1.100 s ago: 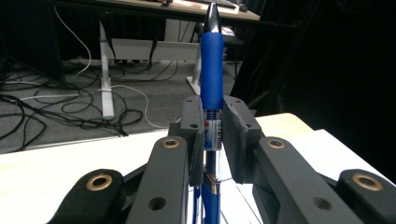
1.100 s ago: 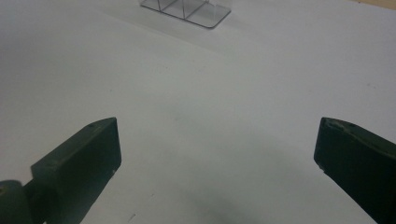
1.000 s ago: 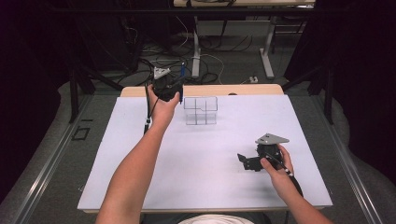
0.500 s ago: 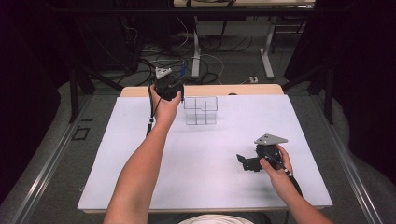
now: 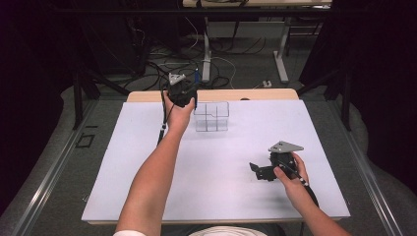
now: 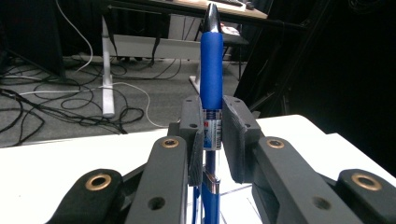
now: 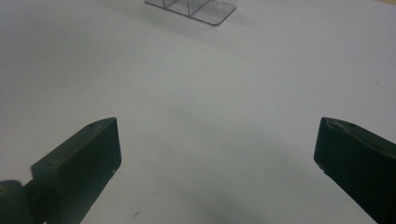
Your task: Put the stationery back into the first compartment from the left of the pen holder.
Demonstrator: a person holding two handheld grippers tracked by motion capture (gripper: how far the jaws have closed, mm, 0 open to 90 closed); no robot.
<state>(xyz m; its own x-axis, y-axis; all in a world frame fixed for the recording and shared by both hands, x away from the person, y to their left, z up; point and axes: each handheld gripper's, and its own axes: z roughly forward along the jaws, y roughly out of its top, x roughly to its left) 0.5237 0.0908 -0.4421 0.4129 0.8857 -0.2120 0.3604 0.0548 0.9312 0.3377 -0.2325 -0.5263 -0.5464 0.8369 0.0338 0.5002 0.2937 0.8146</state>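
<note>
A blue pen (image 6: 211, 70) with a black tip stands upright, and my left gripper (image 6: 212, 128) is shut on its clear barrel. In the high view that left gripper (image 5: 183, 92) is held up at the far edge of the white table (image 5: 147, 162), just left of a clear divided organizer (image 5: 211, 116), with the pen (image 5: 196, 78) poking up beside it. My right gripper (image 5: 256, 171) rests low at the front right, jaws wide open over bare table. In the right gripper view its gripper (image 7: 217, 140) holds nothing, and the organizer (image 7: 196, 8) lies far ahead.
A wooden strip (image 5: 216, 94) runs behind the white table. Beyond it lie floor cables (image 5: 162, 54) and desk legs (image 5: 206, 44). A cable (image 5: 162, 123) trails from the left gripper along the forearm.
The left gripper with the pen has stayed near the organizer's left corner. The right gripper has shifted only slightly, staying open.
</note>
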